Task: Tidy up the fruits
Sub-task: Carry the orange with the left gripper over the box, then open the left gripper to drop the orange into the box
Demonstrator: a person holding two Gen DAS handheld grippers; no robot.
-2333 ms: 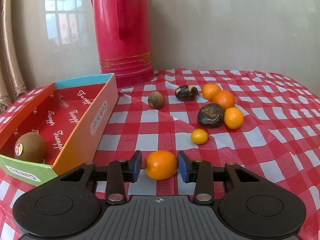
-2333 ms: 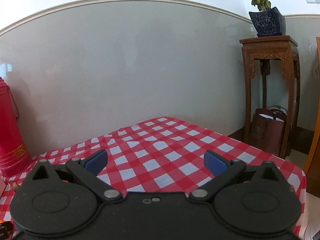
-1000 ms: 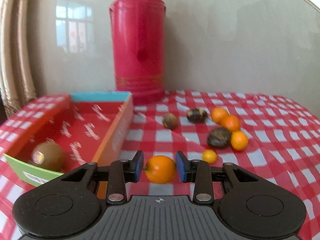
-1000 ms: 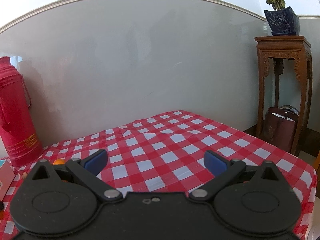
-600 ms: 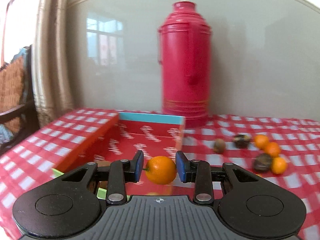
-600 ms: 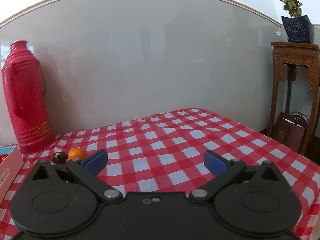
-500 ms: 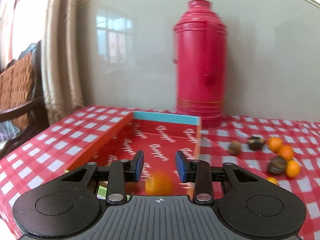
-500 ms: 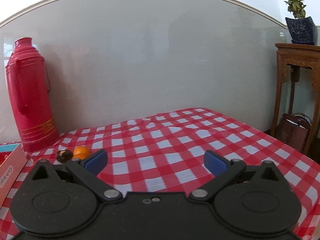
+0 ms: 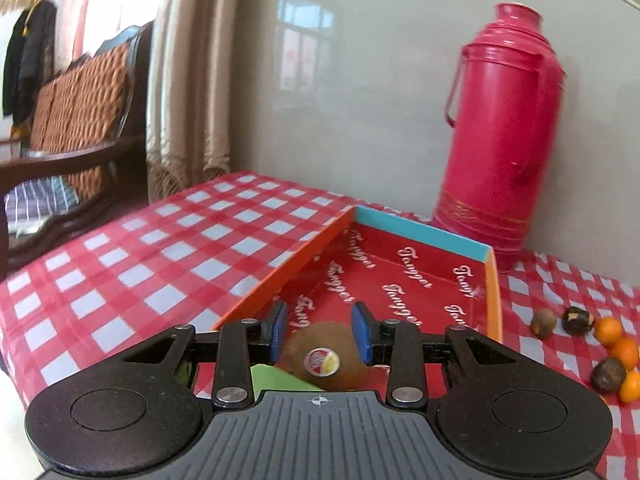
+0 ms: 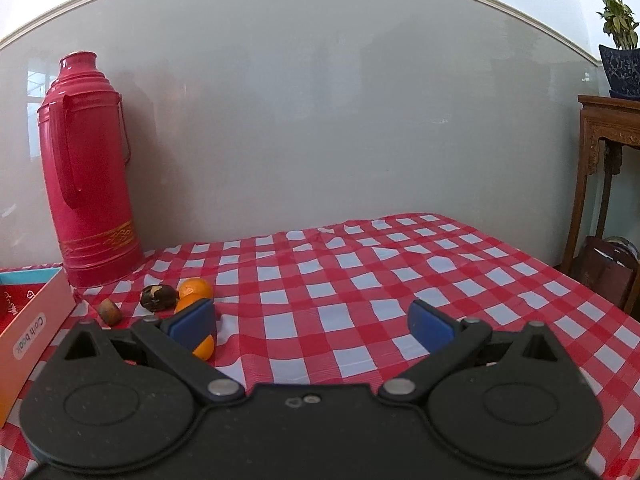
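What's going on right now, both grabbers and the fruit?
Left gripper open over the box, nothing held. Kiwi in the box below it. Right gripper open, idle. Loose oranges on the tablecloth.

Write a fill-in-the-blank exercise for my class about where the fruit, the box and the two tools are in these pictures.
1. The fruit seen between the fingers of the left tool is a brown ____ with a round sticker.
2. That fruit lies inside the red ____.
3. Behind the box, against the wall, stands a tall pink-red ____.
4. The right tool is ____ and holds nothing.

Missing words: kiwi; box; thermos; open
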